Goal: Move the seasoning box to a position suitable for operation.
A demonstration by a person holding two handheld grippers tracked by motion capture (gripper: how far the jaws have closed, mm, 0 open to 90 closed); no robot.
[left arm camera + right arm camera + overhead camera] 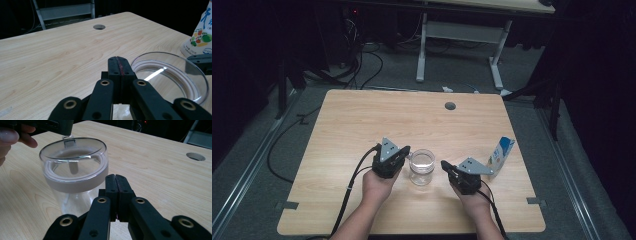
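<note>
Setting: dim room with dark surroundings; a light wooden desk [362,125] with a round cable hole [450,106] near its far edge, and a second desk frame behind it.
Jar: a clear jar [421,167] with a clear lid [72,150] seated on it stands upright on the near middle of the desk, between the two hand-held grippers.
Carton: a small white and blue carton [501,154] stands near the right edge, apart from the jar.
Left hand-held gripper: the left hand-held gripper [404,151] is clenched with nothing between its jaws; its tip sits just beside the jar's rim on the left.
Right hand-held gripper: the right hand-held gripper [445,165] is likewise clenched on nothing, near the jar's right side but apart from it.
Step in hand: judged as the approach to the jar, before any hold is taken.
Next move: likely calls for spreading the jaws of one hand-held gripper to steady the body while the other takes the lid.
Left gripper view: shows the carton's fruit print beyond the lid's rim.
Right gripper view: shows the lid's frosted band and the jar's see-through body, with fingers [10,137] of the other hand behind.
High view: shows both forearms and the overall layout.
</note>
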